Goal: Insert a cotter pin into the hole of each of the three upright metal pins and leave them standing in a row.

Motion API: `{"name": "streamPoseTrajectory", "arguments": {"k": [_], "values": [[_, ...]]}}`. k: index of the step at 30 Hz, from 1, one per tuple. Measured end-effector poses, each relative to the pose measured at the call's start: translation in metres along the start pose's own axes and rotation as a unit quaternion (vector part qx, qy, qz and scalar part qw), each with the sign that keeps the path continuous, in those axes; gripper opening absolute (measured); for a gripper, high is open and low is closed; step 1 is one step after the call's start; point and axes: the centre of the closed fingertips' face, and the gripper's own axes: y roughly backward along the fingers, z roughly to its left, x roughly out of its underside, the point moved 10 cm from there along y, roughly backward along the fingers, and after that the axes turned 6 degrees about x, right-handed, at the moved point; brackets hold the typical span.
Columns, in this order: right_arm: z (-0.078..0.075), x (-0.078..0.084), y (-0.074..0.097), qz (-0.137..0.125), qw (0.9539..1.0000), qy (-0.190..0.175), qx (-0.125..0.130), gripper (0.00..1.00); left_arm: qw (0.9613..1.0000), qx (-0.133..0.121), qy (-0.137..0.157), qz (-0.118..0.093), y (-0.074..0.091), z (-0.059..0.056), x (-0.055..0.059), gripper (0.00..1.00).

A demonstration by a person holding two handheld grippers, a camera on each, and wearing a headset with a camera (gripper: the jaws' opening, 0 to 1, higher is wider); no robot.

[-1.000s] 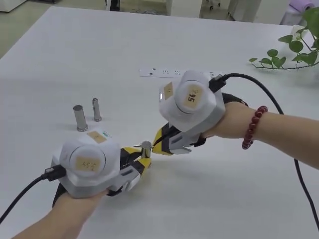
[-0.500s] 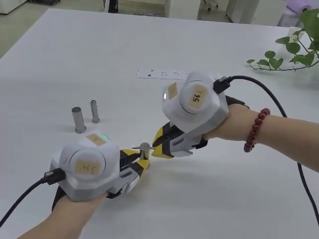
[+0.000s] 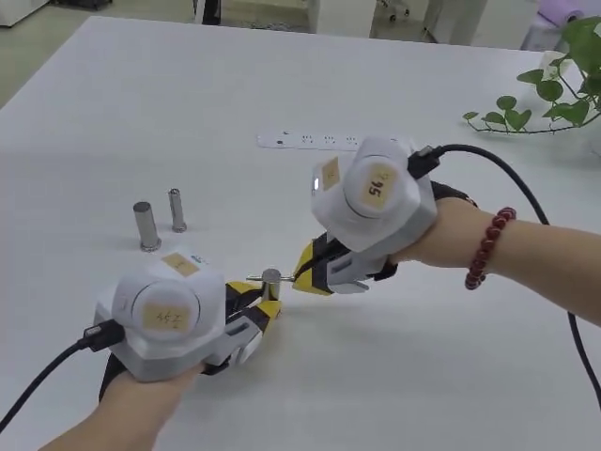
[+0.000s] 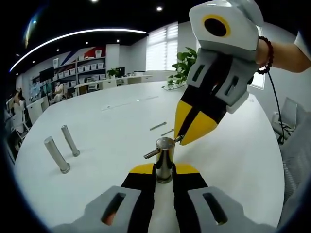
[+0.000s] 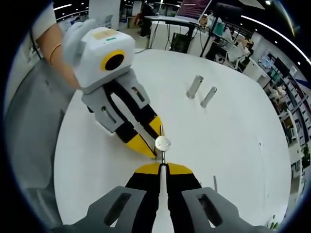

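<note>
A metal pin [image 4: 164,155] is standing upright on the white table [image 4: 121,116], and a cotter pin [image 4: 151,154] is passing through the hole near its top, with one end sticking out on the side away from the right gripper [image 5: 163,167]. The left gripper [image 4: 164,171] is clamping the metal pin low on its shaft, its jaws pressing against both sides. The right gripper is reaching in from the opposite side, its jaws pinched almost together on the cotter pin's other end and its yellow tips sitting just beside the metal pin's head. In the head view the two grippers are meeting tip to tip around the metal pin, close in front of the person. A thick spare pin [image 3: 145,225] and a thin spare pin [image 3: 177,209] are standing side by side, well apart to the left. Two loose cotter pins [image 4: 158,126] are lying on the table beyond the held one. Farther back a white power strip [image 3: 310,141] is lying flat, and a leafy plant [image 3: 554,94] is trailing over the table's far right part. A beaded bracelet [image 3: 486,246] is circling the wrist behind the right gripper.
</note>
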Motion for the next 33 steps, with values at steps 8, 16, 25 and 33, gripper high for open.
{"name": "streamPoseTrajectory", "arguments": {"k": [8,16,25,33], "values": [[0.0002,-0.0028,-0.0014,-0.006,1.0000,-0.002,0.002,0.05,1.0000,-0.006,0.005,-0.002,-0.0002,-0.0014,0.0001,0.11],[0.0012,-0.0051,-0.0034,-0.011,0.9999,0.000,0.002,0.05,0.9999,-0.008,0.008,-0.004,-0.0004,-0.0016,0.0004,0.11],[0.0006,-0.0036,-0.0031,-0.014,0.9999,-0.009,0.004,0.05,0.9999,-0.009,0.012,-0.005,-0.0009,-0.0015,0.0006,0.11],[0.0036,-0.0033,-0.0032,-0.020,0.9994,-0.029,-0.006,0.14,0.9999,-0.010,0.011,0.004,0.0000,-0.0012,0.0018,0.19]]}}
